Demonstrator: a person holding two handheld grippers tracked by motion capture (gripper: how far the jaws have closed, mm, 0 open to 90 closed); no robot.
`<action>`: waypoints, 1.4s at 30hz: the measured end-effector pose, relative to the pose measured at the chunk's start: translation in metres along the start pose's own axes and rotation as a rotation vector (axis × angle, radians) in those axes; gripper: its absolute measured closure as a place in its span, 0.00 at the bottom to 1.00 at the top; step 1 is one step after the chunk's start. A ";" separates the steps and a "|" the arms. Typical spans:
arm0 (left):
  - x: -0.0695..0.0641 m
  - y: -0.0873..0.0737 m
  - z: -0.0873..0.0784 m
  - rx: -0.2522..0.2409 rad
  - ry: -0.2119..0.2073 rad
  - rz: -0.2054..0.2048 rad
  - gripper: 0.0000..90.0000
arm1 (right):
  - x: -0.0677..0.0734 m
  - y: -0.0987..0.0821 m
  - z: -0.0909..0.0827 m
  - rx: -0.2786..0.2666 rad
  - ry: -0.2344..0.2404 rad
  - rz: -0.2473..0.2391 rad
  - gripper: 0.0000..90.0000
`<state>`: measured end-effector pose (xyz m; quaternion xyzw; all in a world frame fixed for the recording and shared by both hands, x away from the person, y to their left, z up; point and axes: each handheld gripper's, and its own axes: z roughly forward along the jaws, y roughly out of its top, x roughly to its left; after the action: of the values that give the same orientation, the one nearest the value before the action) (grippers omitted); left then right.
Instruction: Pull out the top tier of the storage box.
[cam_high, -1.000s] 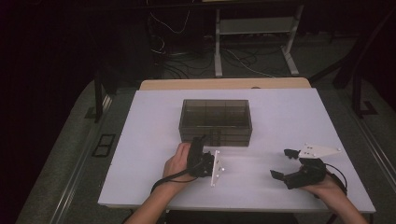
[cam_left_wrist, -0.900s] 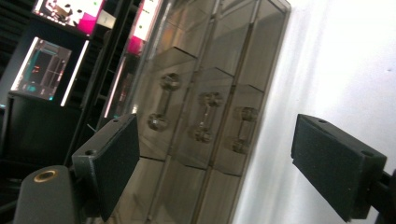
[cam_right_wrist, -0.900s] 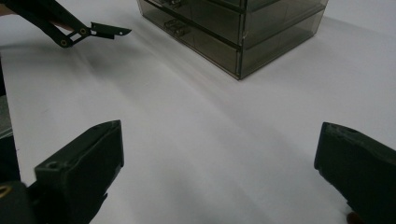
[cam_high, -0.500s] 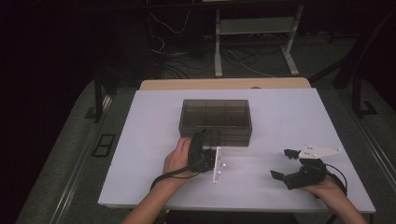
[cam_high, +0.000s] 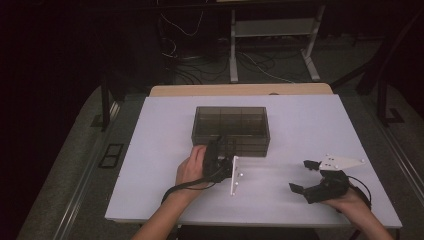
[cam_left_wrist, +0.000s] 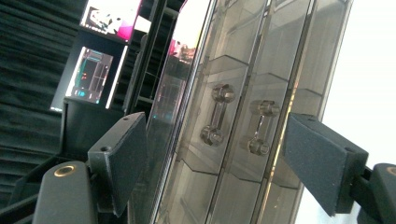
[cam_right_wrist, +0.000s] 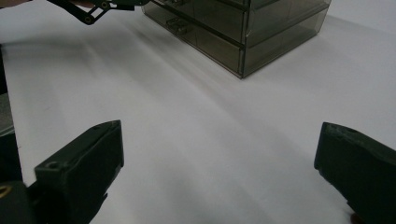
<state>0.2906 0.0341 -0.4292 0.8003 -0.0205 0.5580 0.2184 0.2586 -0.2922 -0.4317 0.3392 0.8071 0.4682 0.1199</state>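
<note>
A smoky see-through drawer box (cam_high: 231, 122) stands mid-table. My left gripper (cam_high: 218, 146), rolled on its side, is held against the box's front. In the left gripper view its jaws (cam_left_wrist: 219, 163) stand open and have just been closing a little. Two small drawer handles (cam_left_wrist: 217, 114) on the box front (cam_left_wrist: 243, 70) lie between the jaws, untouched by the pads (cam_left_wrist: 123, 158). My right gripper (cam_high: 303, 176) rests near the table's front right, well clear of the box, open with nothing in it. In the right gripper view its jaws (cam_right_wrist: 219, 163) frame bare table, with the box (cam_right_wrist: 243, 28) beyond.
The white table (cam_high: 320, 125) has free room left and right of the box. The left gripper's linkage (cam_right_wrist: 93, 9) shows at the top left of the right gripper view. Beyond the table's far edge are a metal stand (cam_high: 270, 30) and cables on a dark floor.
My left hand has edged a little toward the box's front. The right hand and the box have stayed in place.
</note>
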 end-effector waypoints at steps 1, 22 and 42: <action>-0.001 0.000 0.000 0.002 -0.001 -0.001 0.24 | 0.000 0.000 0.000 0.000 0.000 0.000 0.01; -0.008 0.004 0.004 0.013 0.011 0.050 0.49 | 0.000 0.000 0.001 0.000 -0.002 0.001 0.01; -0.013 0.005 0.005 0.046 0.060 0.123 0.72 | 0.000 0.000 0.001 -0.001 -0.001 0.004 0.01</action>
<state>0.2887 0.0254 -0.4409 0.7852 -0.0503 0.5945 0.1659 0.2590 -0.2920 -0.4324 0.3410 0.8062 0.4685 0.1195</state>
